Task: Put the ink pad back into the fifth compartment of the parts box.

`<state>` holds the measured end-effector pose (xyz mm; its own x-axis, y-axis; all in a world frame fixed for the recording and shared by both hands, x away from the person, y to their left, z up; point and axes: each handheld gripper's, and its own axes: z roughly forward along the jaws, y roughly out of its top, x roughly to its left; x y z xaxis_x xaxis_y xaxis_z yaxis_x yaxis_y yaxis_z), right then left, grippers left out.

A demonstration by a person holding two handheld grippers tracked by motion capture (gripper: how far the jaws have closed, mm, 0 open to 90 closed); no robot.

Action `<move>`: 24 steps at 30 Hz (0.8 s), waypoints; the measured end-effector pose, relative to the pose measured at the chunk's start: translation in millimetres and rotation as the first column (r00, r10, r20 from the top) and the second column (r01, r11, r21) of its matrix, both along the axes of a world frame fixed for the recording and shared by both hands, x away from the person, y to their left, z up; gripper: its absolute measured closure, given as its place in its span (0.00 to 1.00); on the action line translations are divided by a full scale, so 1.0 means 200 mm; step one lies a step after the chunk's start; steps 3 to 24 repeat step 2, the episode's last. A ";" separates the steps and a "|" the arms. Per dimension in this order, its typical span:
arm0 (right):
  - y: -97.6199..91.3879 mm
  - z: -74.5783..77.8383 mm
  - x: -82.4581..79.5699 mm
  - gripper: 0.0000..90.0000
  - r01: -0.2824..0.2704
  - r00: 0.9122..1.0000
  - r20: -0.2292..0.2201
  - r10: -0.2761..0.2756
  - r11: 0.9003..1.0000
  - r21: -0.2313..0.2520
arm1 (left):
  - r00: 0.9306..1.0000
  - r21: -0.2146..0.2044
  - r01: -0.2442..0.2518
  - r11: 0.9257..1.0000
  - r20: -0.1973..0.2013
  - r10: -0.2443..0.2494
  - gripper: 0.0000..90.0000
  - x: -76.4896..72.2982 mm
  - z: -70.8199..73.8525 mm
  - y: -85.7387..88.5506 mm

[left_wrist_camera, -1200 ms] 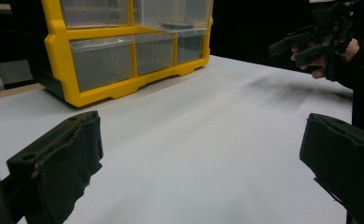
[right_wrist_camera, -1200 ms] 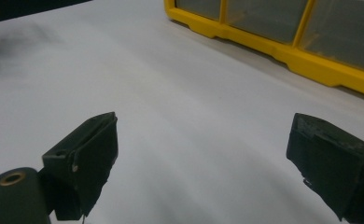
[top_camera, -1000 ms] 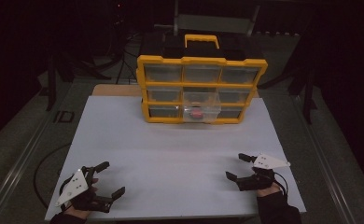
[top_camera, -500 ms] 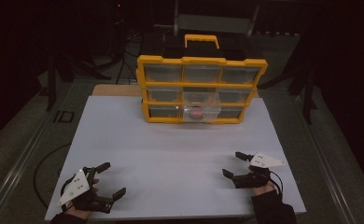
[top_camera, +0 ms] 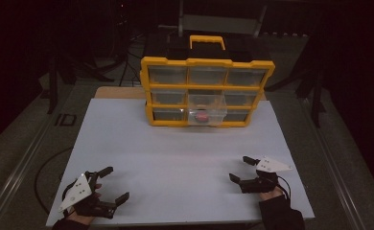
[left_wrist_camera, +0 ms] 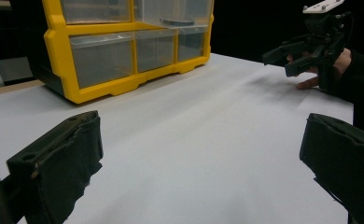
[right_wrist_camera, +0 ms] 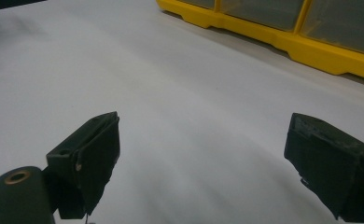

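Yellow drawer organiser (top_camera: 207, 91): 12 o'clock on white tabletop (top_camera: 175, 158). Left tool (top_camera: 112, 183), 7 o'clock: jaws wide, empty. Right tool (top_camera: 240, 168), 5 o'clock: jaws wide, empty, just narrowing slightly.

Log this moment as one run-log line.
left gripper: open, nothing held | right gripper: open, nothing held | yellow drawer cabinet: far end of table, middle drawer pulled out, red thing inside
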<state>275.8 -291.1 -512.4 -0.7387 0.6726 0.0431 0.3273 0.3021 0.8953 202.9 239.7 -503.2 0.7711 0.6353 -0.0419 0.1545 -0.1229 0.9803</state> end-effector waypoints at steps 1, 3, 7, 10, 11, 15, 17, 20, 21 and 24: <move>0.00 0.00 0.00 0.12 0.002 1.000 0.000 -0.002 1.000 -0.001 | 1.000 -0.002 0.001 1.000 -0.001 -0.001 0.00 0.00 0.00 0.00; 0.00 0.00 0.00 0.12 -0.003 1.000 -0.001 0.003 1.000 -0.003 | 1.000 -0.003 0.001 1.000 0.000 -0.001 0.00 0.00 0.00 0.00; 0.00 0.00 0.00 0.12 -0.003 1.000 -0.001 0.003 1.000 -0.003 | 1.000 -0.003 0.001 1.000 0.000 -0.001 0.00 0.00 0.00 0.00; 0.00 0.00 0.00 0.12 -0.003 1.000 -0.001 0.003 1.000 -0.003 | 1.000 -0.003 0.001 1.000 0.000 -0.001 0.00 0.00 0.00 0.00; 0.00 0.00 0.00 0.12 -0.003 1.000 -0.001 0.003 1.000 -0.003 | 1.000 -0.003 0.001 1.000 0.000 -0.001 0.00 0.00 0.00 0.00; 0.00 0.00 0.00 0.12 -0.003 1.000 -0.001 0.003 1.000 -0.003 | 1.000 -0.003 0.001 1.000 0.000 -0.001 0.00 0.00 0.00 0.00; 0.00 0.00 0.00 0.12 -0.003 1.000 -0.001 0.003 1.000 -0.003 | 1.000 -0.003 0.001 1.000 0.000 -0.001 0.00 0.00 0.00 0.00; 0.00 0.00 0.00 0.12 -0.003 1.000 -0.001 0.003 1.000 -0.003 | 1.000 -0.003 0.001 1.000 0.000 -0.001 0.00 0.00 0.00 0.00; 0.00 0.00 0.00 0.12 -0.003 1.000 -0.001 0.003 1.000 -0.003 | 1.000 -0.003 0.001 1.000 0.000 -0.001 0.00 0.00 0.00 0.00; 0.00 0.00 0.00 0.12 -0.003 1.000 -0.001 0.003 1.000 -0.003 | 1.000 -0.003 0.001 1.000 0.000 -0.001 0.00 0.00 0.00 0.00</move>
